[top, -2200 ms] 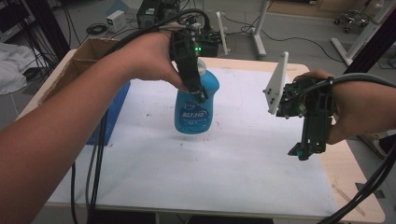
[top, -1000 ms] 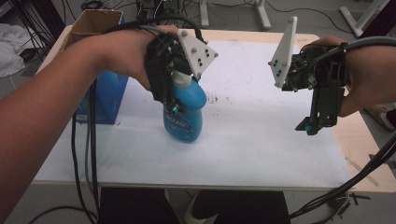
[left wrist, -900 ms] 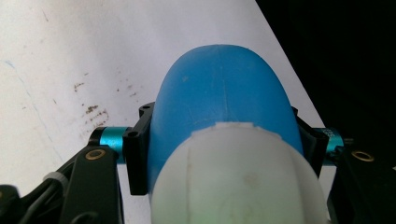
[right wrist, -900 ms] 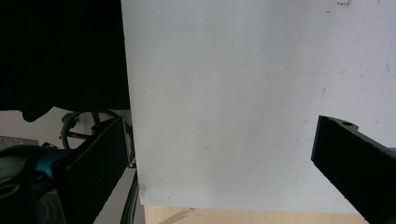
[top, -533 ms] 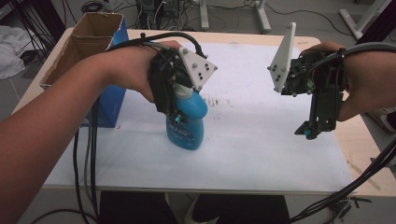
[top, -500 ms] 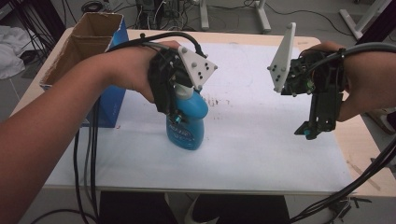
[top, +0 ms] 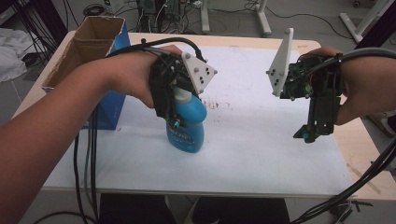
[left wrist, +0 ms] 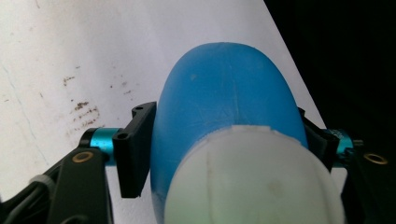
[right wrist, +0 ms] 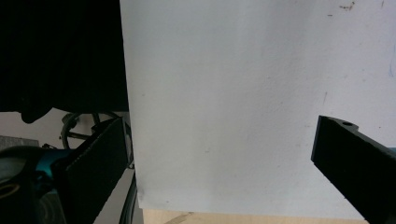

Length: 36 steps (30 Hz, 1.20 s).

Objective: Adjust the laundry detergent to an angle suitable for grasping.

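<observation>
A blue bottle with a white cap stands upright on the white table sheet, left of centre. My left gripper comes down over its top and is shut on it; in the left gripper view the black jaws press both sides of the blue bottle below the white cap. My right gripper hangs above the sheet's right part, pointing down. In the right gripper view its fingers stand wide open with only the white sheet between them.
An open cardboard box with blue sides stands at the table's left, close behind my left forearm. Black cables trail from both grippers over the front edge. Bare wooden table shows right of the sheet. Dark smudges mark the sheet near the bottle.
The left gripper has brought the bottle nearer the front and it now stands more upright. The right gripper has shifted only slightly.
</observation>
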Available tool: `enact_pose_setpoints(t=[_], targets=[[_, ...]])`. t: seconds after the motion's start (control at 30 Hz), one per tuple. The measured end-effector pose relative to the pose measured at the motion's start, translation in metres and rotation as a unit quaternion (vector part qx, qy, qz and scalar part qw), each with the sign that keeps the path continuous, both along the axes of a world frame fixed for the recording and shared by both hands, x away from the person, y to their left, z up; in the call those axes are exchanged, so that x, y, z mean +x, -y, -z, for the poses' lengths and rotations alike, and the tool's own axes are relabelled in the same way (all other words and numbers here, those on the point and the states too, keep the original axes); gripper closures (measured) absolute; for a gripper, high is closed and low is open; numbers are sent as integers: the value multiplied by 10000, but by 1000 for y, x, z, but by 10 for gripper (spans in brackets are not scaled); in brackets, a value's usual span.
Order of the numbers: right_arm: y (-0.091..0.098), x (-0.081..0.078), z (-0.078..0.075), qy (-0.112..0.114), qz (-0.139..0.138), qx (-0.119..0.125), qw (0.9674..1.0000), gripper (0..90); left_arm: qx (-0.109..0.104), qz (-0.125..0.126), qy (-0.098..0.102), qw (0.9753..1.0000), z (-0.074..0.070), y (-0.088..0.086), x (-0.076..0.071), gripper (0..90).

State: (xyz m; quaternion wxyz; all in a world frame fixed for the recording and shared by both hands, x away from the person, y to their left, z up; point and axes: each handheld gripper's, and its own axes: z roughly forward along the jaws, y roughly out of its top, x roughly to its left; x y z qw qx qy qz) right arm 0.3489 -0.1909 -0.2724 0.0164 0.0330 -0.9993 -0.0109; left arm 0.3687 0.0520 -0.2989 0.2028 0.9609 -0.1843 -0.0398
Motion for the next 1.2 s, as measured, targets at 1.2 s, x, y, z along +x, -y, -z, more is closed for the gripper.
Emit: enact_pose_setpoints(t=[1.2], targets=[[-5,10,-7,0,-164,90,9998,34,1292,-1269,-73,9834,-29,-35,17,18]])
